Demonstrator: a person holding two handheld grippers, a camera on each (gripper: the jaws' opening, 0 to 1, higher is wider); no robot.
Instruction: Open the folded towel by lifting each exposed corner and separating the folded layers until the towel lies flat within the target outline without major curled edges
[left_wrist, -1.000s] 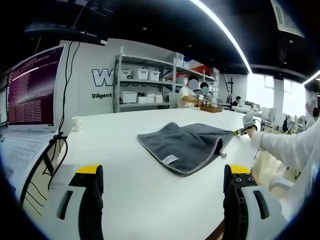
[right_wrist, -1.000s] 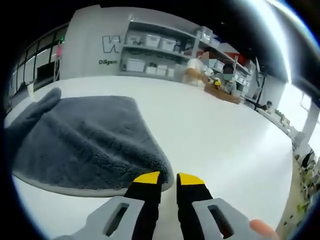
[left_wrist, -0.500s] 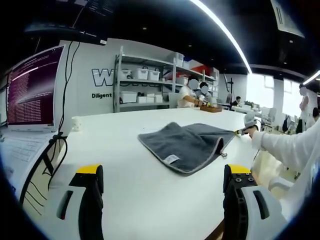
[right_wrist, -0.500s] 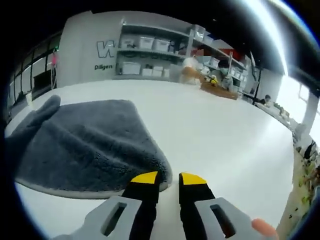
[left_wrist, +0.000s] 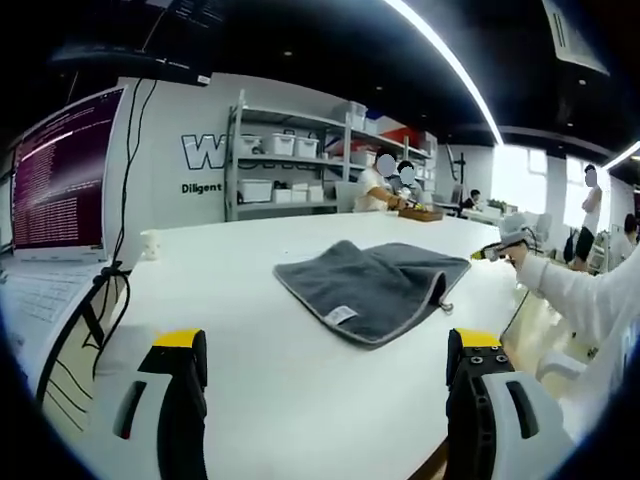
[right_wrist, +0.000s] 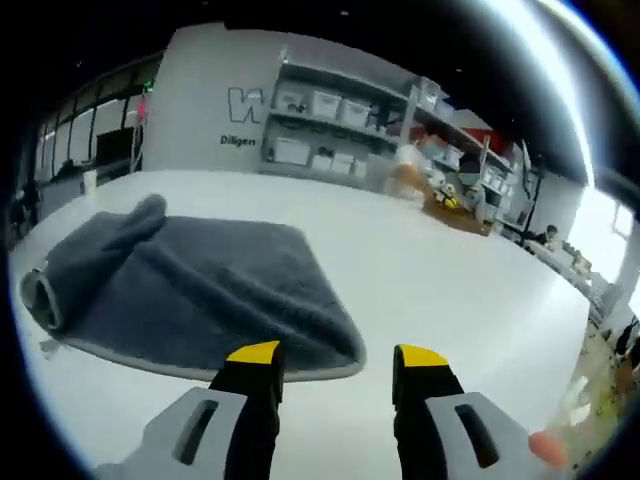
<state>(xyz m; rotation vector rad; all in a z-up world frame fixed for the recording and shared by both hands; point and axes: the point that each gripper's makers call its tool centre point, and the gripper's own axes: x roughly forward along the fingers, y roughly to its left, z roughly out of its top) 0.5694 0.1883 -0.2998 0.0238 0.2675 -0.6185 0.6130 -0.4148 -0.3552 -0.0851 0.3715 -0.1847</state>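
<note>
A grey folded towel (left_wrist: 370, 285) lies on the white table (left_wrist: 250, 380), with a white label (left_wrist: 340, 317) near its front edge and a small loop (left_wrist: 445, 305) at its right corner. My left gripper (left_wrist: 328, 342) hangs wide open and empty, well short of the towel. In the right gripper view the towel (right_wrist: 190, 290) spreads ahead and to the left, with a rumpled hump (right_wrist: 130, 225) on its far side. My right gripper (right_wrist: 338, 355) is open just in front of the towel's near corner, with nothing between its jaws. In the left gripper view it (left_wrist: 484, 255) floats right of the towel.
A monitor (left_wrist: 65, 175), keyboard (left_wrist: 40, 300) and cables (left_wrist: 100, 310) crowd the table's left side, and a white cup (left_wrist: 150, 245) stands behind them. Shelves with bins (left_wrist: 290, 165) line the back wall, where people work. A white sleeve (left_wrist: 580, 295) reaches in from the right.
My right gripper's jaws have spread from nearly closed to open. It has drawn up and away from the towel's corner. The left gripper has stayed still.
</note>
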